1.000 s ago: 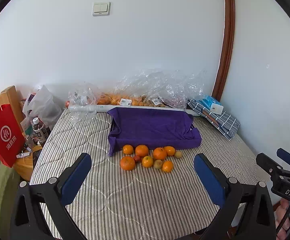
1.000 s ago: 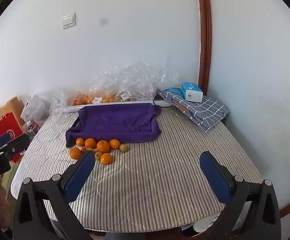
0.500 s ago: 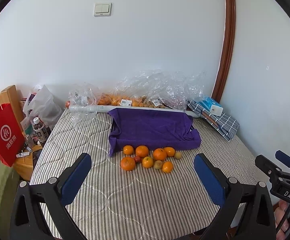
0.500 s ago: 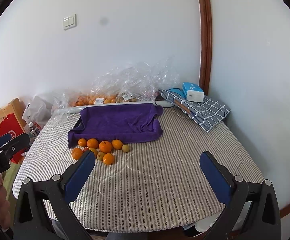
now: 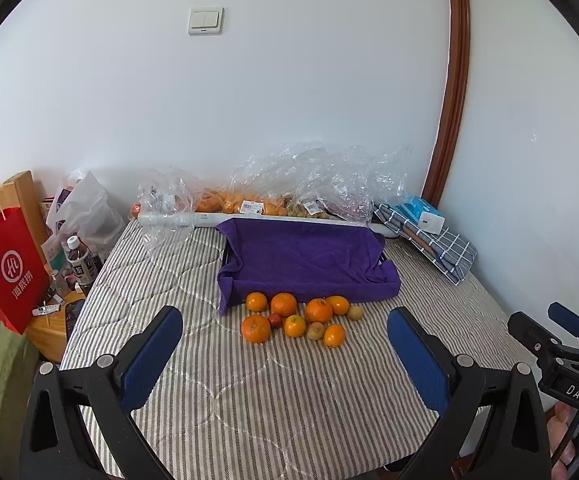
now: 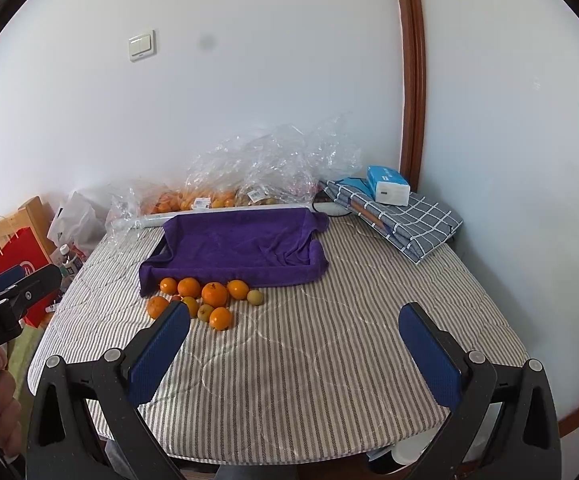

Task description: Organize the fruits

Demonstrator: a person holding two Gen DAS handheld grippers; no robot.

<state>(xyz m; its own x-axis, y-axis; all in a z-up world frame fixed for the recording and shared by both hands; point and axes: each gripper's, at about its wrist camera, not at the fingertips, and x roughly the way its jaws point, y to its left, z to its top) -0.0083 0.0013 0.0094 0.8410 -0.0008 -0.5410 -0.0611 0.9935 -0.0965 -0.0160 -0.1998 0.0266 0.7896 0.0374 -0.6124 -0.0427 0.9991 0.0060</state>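
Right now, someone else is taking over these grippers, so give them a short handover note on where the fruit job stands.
Left gripper: open, empty, held back from the fruit.
Right gripper: open, empty, also short of the fruit.
Loose fruit pile: on the striped table cover, just in front of the purple-towel tray.
Done: nothing; the tray holds no fruit.
Left: move every loose fruit, presumably into the tray.

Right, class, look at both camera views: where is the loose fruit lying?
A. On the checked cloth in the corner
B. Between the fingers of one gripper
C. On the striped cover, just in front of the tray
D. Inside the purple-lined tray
C: the loose fruit sits in a cluster on the striped cover, at the near edge of the purple-lined tray, which holds none.
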